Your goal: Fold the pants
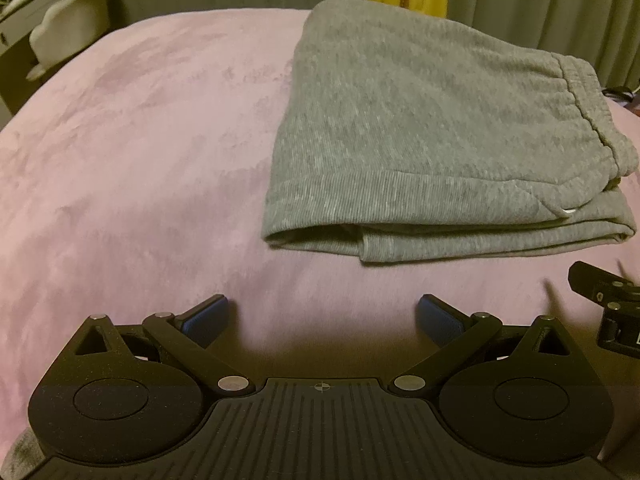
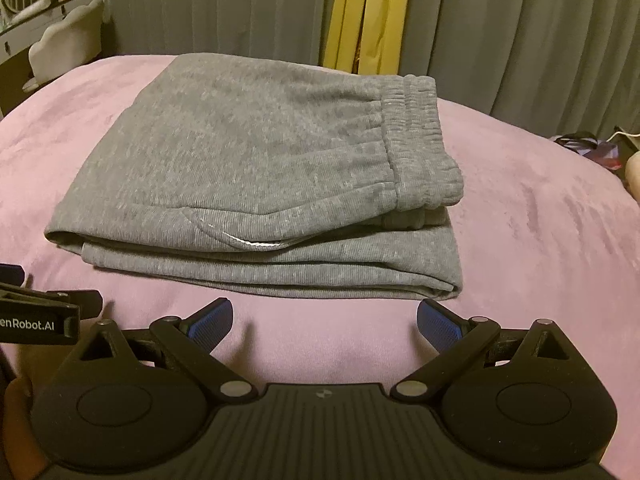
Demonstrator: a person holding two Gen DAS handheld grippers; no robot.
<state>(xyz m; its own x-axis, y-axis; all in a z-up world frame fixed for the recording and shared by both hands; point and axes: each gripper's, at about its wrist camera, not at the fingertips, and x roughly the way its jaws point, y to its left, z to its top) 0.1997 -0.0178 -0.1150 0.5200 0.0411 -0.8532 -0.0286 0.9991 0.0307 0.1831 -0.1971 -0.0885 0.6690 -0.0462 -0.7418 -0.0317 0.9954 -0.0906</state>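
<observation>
While the gray pants point(image 2: 256, 176) lie folded into a thick, flat bundle on the pink bed cover point(image 2: 540, 240), we hold both tools back from them, over bare cover. Our right gripper point(image 2: 324, 324) has its two blue pads point(image 2: 212, 322) spread wide apart, and nothing sits between them. It is just in front of the near edge of the pants and does not touch them.

Our left gripper point(image 1: 323, 320) is spread wide too, with nothing in it. In its view the pants point(image 1: 432, 132) lie ahead and off to the right, apart from the pads. A bit of the right tool shows at the right edge of that view, and a bit of the left tool shows at the left edge of the right view.

The stretchy waistband point(image 2: 424, 140) sits on top of the bundle, along its right side. A thin white line point(image 2: 248, 242) runs along a seam near the front. We can see several layers stacked at the near edge.

Behind the bed hang gray curtains point(image 2: 520, 40) with a yellow strip point(image 2: 368, 16) between them. A pale chair point(image 2: 68, 44) stands at the far left.
</observation>
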